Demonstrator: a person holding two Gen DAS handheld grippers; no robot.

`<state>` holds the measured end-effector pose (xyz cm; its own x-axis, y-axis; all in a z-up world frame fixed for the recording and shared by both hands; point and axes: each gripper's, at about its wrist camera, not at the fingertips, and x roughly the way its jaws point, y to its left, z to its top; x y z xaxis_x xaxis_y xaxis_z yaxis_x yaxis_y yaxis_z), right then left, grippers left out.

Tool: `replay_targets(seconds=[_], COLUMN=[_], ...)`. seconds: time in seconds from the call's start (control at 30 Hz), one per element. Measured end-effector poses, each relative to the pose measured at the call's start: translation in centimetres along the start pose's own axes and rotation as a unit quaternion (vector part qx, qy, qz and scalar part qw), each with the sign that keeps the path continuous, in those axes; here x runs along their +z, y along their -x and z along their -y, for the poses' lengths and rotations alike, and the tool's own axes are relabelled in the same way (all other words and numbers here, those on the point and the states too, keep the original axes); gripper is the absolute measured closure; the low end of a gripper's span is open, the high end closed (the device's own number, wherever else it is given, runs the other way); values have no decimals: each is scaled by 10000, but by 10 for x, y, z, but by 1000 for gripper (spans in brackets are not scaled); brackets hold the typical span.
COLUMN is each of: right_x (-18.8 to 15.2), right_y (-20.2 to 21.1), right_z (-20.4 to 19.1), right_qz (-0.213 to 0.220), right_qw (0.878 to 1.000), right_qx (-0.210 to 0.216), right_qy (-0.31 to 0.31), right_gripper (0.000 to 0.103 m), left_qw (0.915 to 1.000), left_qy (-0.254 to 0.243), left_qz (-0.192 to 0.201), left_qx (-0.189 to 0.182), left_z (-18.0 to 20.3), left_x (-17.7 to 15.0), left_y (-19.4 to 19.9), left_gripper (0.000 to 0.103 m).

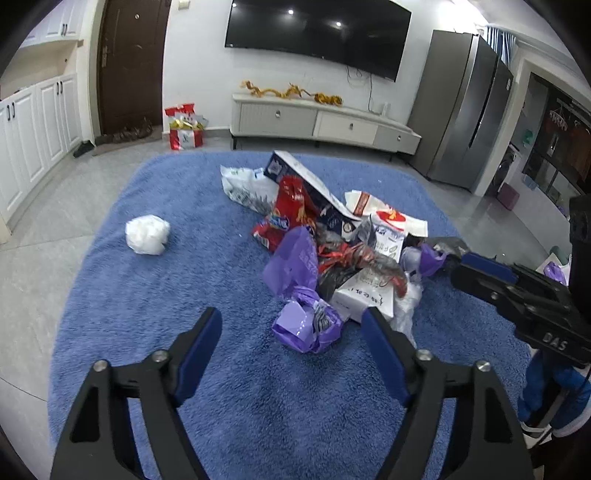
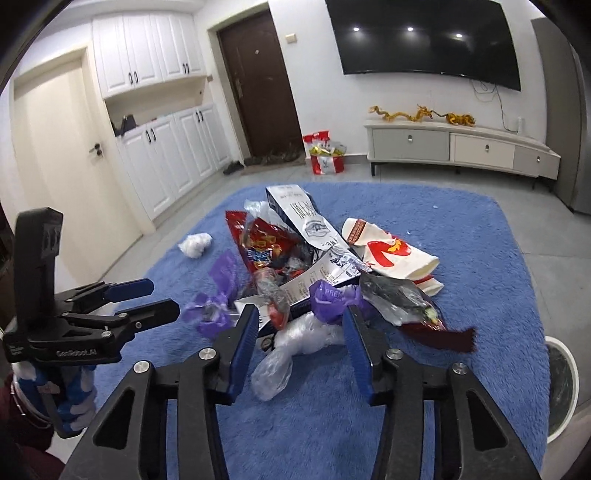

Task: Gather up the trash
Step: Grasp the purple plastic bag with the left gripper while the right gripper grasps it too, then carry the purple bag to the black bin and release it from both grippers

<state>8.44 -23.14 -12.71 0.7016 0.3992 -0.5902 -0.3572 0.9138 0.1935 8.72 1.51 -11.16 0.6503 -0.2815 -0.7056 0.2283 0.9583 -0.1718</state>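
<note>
Lying heaped near the middle of a blue shaggy rug (image 1: pixel 147 295) is the trash pile (image 1: pixel 332 240): a red snack bag (image 1: pixel 291 206), a long white and navy carton (image 1: pixel 314 184), a cream paper bag with a red print (image 2: pixel 391 254), purple plastic bags and clear film; a crumpled white ball (image 1: pixel 147 234) sits apart from the heap, toward the white cabinets (image 2: pixel 173 158); the rug itself lies on a grey tiled floor (image 1: pixel 33 266).

Both tools hang just above the near side of the pile; the left hand-held gripper (image 1: pixel 291 328) has its blue-padded fingers spread wide, with a purple crumpled bag (image 1: pixel 306 325) lying between the tips, and nothing is pinched; the right hand-held gripper (image 2: pixel 301 325) is likewise spread, its fingers standing either side of a clear plastic wrapper (image 2: pixel 291 350) and just below a purple scrap (image 2: pixel 332 299), holding neither; whether any pad touches the trash cannot be told.

At the right edge of the right wrist view a white round bin with a dark liner (image 2: pixel 561 387) stands beside the rug; behind, a wall television (image 1: pixel 317 33) hangs over a low cabinet (image 1: pixel 321 122) bearing gold dragon ornaments (image 1: pixel 291 92); a red gift bag (image 1: pixel 184 127) stands on the floor near a dark brown door (image 1: pixel 129 62); a grey refrigerator (image 1: pixel 465 107) fills the far right.
</note>
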Motion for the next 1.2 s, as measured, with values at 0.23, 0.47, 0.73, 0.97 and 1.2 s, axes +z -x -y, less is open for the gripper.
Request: replay_targets(seconds=[0.23,0.47,0.73,0.97,1.2], right_x=[7,7,12,16,16], right_y=[-21,-36,10,62,118], right_z=[-1,5,-7,-14,15], right_qz=[-42,-195,257,685,1168], right_qw=[9987,9975,9989,9963,9899], right_qx=[-365,-505,-8,506,703], right_qy=[352,447,380,154,-387], right_gripper=[64,85,87,87,87], left_qw=[9992,9987,9993,9993,9972], left_qy=[66,135,131,-27,-362], left_qz=[-394,-381,-123,222,424], left_qx=[-77,-315,-328,-305,-489], left_z=[-7,-9,-11,-3,26], left_x=[-1,-4,-3,1,20], left_y=[-35,-35,0,36,61], left_gripper=[46,74,92,93,93])
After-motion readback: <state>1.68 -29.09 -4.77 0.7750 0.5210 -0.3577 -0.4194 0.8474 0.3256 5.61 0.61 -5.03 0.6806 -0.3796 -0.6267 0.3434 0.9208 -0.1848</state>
